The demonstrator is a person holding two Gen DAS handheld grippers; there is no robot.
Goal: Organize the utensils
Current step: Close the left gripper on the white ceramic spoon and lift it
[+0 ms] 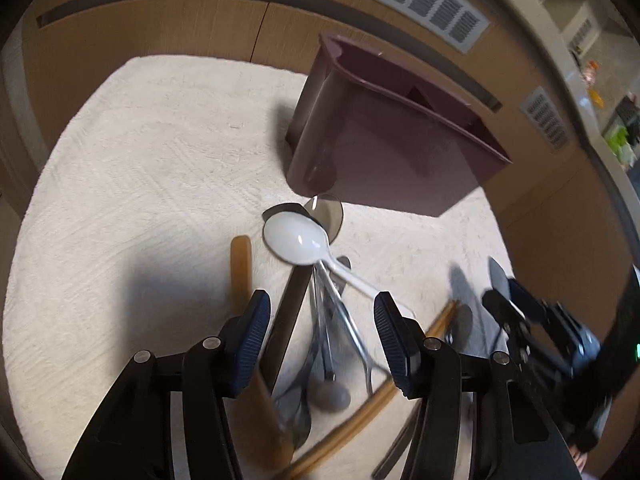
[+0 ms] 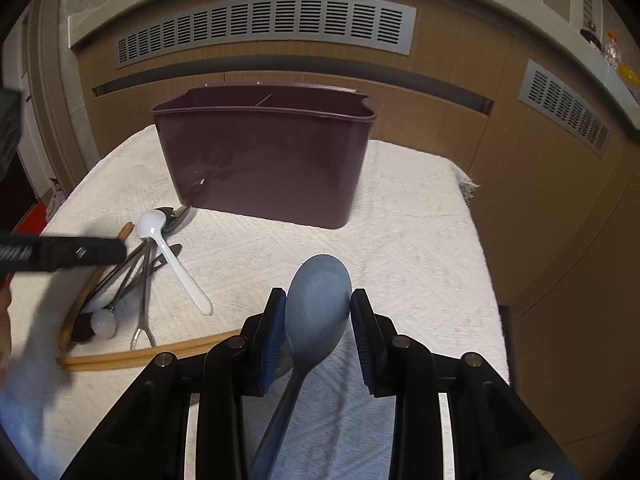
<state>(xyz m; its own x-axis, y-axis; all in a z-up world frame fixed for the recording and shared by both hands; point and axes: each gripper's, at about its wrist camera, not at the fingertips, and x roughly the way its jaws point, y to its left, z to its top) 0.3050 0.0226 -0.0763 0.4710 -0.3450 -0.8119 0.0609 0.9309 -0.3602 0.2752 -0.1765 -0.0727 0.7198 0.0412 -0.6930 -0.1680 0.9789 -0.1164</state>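
I am working two tongs at once here. Nearest my right-hand camera, the right tongs (image 2: pixel 318 312) are pinching the bowl of a blue spoon (image 2: pixel 318 312), with both pads pressing its edges and the handle trailing back under the rig; I am gripping it at the bowl, I think, because that is the widest part and gives the pads something firm to bite. On the other side, the left tongs (image 1: pixel 320 340) are standing about half open over the pile of utensils (image 1: pixel 324 344), straddling several handles without clamping any of them, so they are holding nothing yet. In that pile I am seeing a white plastic spoon (image 1: pixel 298 240) lying on top with its bowl pointing away, thin metal pieces beneath it, a wooden handle (image 1: pixel 241 272) on the left and a pair of chopsticks (image 2: pixel 152 354) across the near edge. They are heaped loosely together, which is probably why I am coming down steeply, to pick out a single one. Everything is resting on a white textured cloth (image 2: pixel 400 232) spread over the tabletop. Further back, the dark purple caddy (image 2: pixel 264 160) is standing upright on the cloth, well apart from the blue spoon and just beyond the pile, its divided top open and waiting for the utensils. Behind it a wooden cabinet front with grey vents (image 2: pixel 264 24) is closing off the view.
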